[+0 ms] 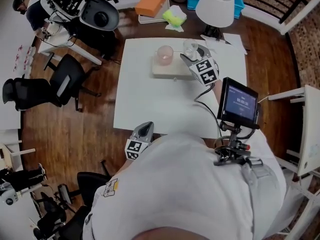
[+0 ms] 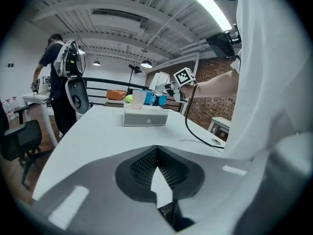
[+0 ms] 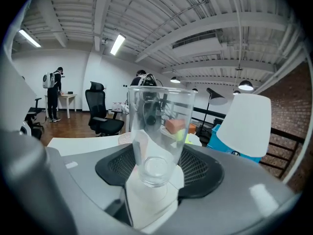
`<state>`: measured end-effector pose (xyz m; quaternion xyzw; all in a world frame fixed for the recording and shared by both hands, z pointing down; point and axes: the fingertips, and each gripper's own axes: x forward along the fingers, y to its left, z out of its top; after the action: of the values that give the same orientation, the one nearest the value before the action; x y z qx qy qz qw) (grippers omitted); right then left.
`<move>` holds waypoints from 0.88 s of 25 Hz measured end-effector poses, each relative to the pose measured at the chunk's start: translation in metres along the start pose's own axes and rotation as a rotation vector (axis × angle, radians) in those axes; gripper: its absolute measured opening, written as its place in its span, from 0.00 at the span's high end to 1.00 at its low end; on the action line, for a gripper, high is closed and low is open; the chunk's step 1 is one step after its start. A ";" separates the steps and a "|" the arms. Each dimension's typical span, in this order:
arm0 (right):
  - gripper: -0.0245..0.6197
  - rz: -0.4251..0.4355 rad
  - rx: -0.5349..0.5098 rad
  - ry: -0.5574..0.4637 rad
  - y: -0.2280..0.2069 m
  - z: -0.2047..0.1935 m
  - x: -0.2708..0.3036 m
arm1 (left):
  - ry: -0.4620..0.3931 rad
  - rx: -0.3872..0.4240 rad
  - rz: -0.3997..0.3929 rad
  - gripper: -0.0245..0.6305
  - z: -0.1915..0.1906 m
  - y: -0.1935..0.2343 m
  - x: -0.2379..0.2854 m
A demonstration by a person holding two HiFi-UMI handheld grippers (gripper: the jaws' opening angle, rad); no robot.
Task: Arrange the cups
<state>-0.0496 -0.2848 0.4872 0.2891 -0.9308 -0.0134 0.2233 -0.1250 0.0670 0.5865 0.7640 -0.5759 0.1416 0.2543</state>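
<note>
A white box (image 1: 170, 70) lies on the white surface (image 1: 150, 104), with a pink cup (image 1: 165, 54) standing upright on its left part. At the box's right end the right gripper (image 1: 196, 61) has a clear cup (image 1: 190, 48). Its fingers (image 3: 117, 168) stand wide apart yet are closed on the cup's lower part, and the cup sits upright between them, mouth up. Whether the clear cup touches the box I cannot tell. The pink cup is to its left, apart from it.

The left gripper (image 1: 141, 134) is well apart from the box, at the surface's near edge and pointing toward the box. Its fingers (image 2: 142, 168) are pressed together and hold nothing.
</note>
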 end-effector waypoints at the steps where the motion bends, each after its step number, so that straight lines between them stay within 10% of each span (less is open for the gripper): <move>1: 0.54 -0.001 0.007 0.001 -0.002 -0.001 0.002 | 0.002 -0.003 0.004 0.96 0.000 0.001 0.000; 22: 0.54 0.054 0.058 0.060 0.004 -0.054 0.049 | 0.095 -0.026 0.014 0.96 -0.002 0.006 0.005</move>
<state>-0.0649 -0.3029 0.5569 0.2707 -0.9311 0.0284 0.2427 -0.1292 0.0626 0.5924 0.7489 -0.5704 0.1718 0.2903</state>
